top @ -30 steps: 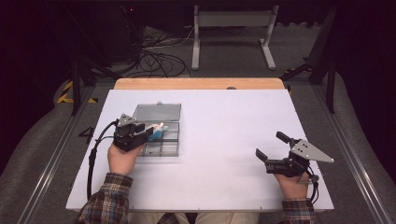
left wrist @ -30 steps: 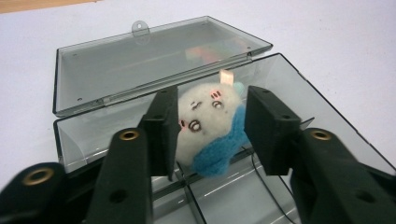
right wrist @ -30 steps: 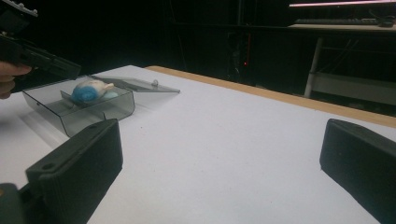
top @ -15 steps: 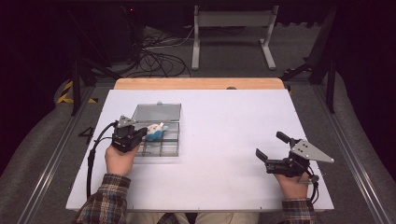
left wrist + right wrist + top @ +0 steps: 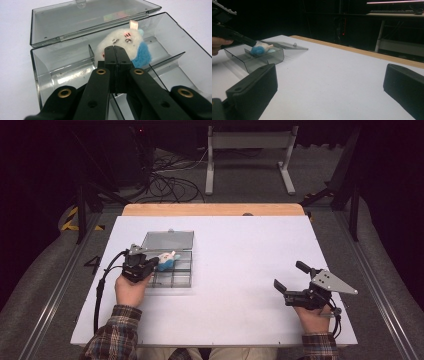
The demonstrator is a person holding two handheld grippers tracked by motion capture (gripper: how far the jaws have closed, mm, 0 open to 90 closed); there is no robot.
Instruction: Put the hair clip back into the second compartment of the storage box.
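Note:
A clear grey plastic compartment box [image 5: 176,283] lies open at the table's left, its lid [image 5: 168,240] folded flat behind it. A fluffy white and blue plush toy [image 5: 168,259] sits in a rear compartment and pokes above the rim. My left gripper [image 5: 156,263] is shut, jaws pressed flat together, tips against the toy's near side. In the left gripper view the closed tips [image 5: 116,53] overlap the toy [image 5: 125,42]; I cannot tell whether any fluff is pinched. My right gripper [image 5: 289,275] rests open at the table's right with nothing between its jaws.
The white table top [image 5: 240,250] has a wooden strip [image 5: 215,209] along its far edge. Dividers [image 5: 167,60] split the box into several compartments. Cables [image 5: 170,185] and a metal stand [image 5: 250,150] lie on the floor beyond the table.
The left hand and gripper drew back a little toward the table's left front. The toy stays at the gripper's tip over the box. The right gripper has not moved.

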